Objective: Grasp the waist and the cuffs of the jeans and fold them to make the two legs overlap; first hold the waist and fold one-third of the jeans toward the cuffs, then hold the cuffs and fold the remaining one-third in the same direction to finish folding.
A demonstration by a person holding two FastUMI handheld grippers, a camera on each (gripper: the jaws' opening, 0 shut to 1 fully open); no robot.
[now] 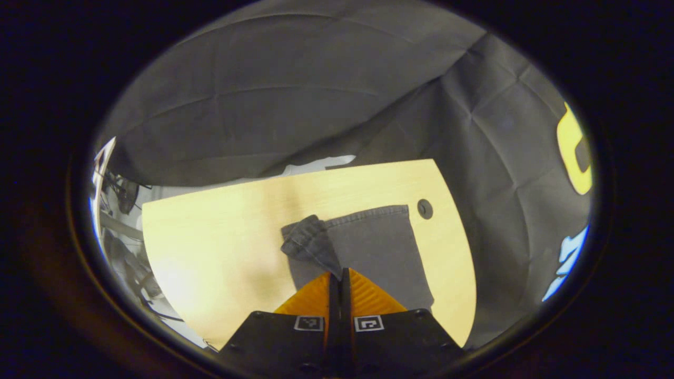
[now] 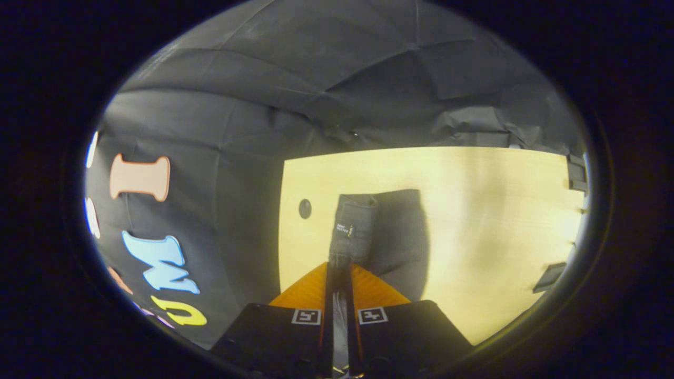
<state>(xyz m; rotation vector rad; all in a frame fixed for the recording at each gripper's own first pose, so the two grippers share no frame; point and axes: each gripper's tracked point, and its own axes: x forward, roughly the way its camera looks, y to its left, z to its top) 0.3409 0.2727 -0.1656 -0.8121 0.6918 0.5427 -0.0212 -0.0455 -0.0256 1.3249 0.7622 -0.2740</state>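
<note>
Both grippers clamped on the dark grey denim jeans (image 1: 368, 242) above the pale wooden table (image 1: 210, 252).

The left gripper (image 1: 339, 273) pinches a bunched hem; the right gripper (image 2: 339, 266) pinches a raised strip of fabric. The jeans lie beside the table's round cable hole (image 1: 425, 209).

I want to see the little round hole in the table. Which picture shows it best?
The left gripper view: the hole sits clear beside the jeans. The right gripper view shows it too, darker, near the table edge.
</note>
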